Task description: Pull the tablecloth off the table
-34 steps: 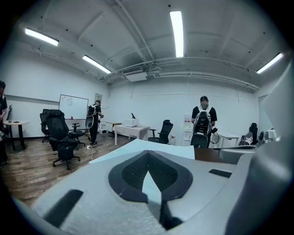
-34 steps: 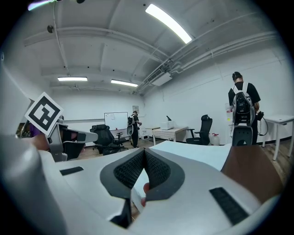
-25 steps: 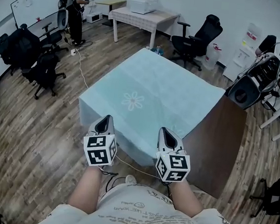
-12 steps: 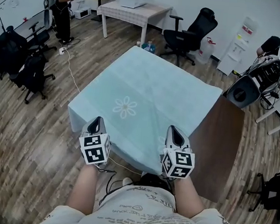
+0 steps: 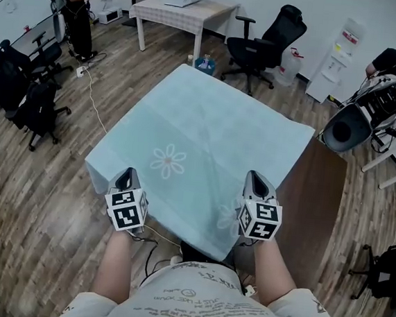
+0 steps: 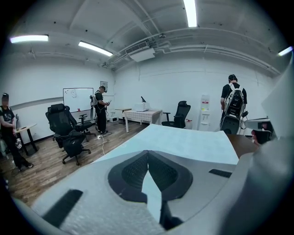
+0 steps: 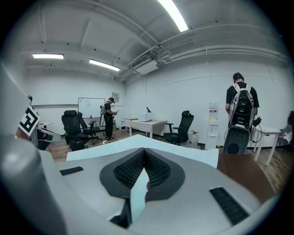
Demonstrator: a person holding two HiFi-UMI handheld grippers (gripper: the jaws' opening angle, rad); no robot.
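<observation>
A light blue tablecloth (image 5: 208,127) with a flower print lies over the table, whose bare brown top (image 5: 312,200) shows along the right side. My left gripper (image 5: 127,177) is shut on the cloth's near edge at the left. My right gripper (image 5: 254,178) is shut on the same edge further right. In the left gripper view a strip of the tablecloth (image 6: 152,195) is pinched between the closed pads of the left gripper (image 6: 148,158). In the right gripper view a fold of the tablecloth (image 7: 137,195) sits in the closed pads of the right gripper (image 7: 144,156).
Black office chairs (image 5: 23,96) stand at the left, another chair (image 5: 268,46) behind the table. A person (image 5: 73,10) stands at the back left near a second table (image 5: 187,14). A cable (image 5: 92,102) runs over the wooden floor. Equipment (image 5: 370,108) and a person (image 5: 392,61) are at the right.
Both grippers have drawn back toward my body and spread a little wider, and the cloth's near edge has come with them.
</observation>
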